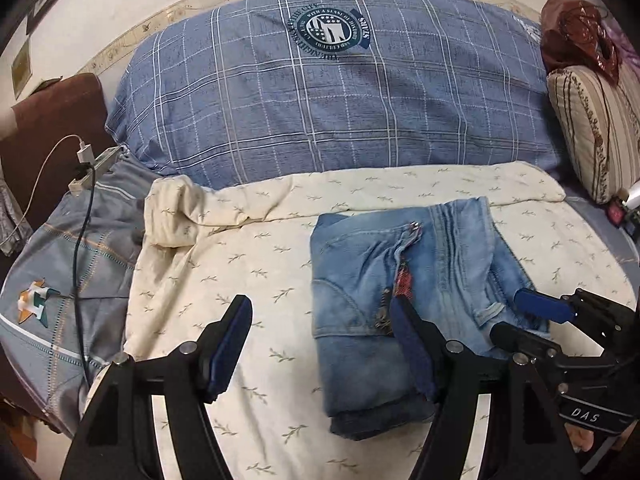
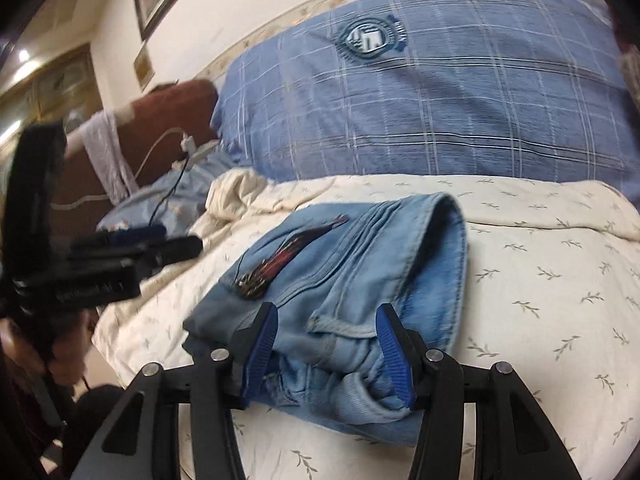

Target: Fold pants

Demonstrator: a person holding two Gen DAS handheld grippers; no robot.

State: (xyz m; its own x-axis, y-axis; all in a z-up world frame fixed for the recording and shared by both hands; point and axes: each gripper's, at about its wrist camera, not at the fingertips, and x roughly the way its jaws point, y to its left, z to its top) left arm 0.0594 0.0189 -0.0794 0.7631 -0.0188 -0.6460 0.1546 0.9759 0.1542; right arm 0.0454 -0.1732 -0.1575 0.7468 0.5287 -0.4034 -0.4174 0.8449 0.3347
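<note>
1. Pants (image 1: pixel 384 304) lie folded into a compact bundle on the cream bedsheet (image 1: pixel 240 280), in front of the blue plaid pillow (image 1: pixel 320 112). Judging by the shape, the fold is nearly complete; what remains looks like tidying or a last tuck.
2. Right gripper (image 2: pixel 328 344): fingers apart, straddling the bunched waistband end nearest the camera. Pads sit beside the denim; no clamp visible.
3. Left gripper (image 1: pixel 324 344): fingers wide apart, low over the bed. The right-hand finger overlaps the pants' fly area, the other is over bare sheet. Holding nothing.
4. To do this step well: close the right gripper on all the stacked layers, not just the top one, or the bundle will splay. Keep the left gripper flat on top as a hold-down.
5. Pose: both grippers point toward the pillow, angled slightly downward; the right comes in from the bundle's right edge.
6. Risk: the tassel/zipper trim (image 2: pixel 280 260) could snag.
</note>
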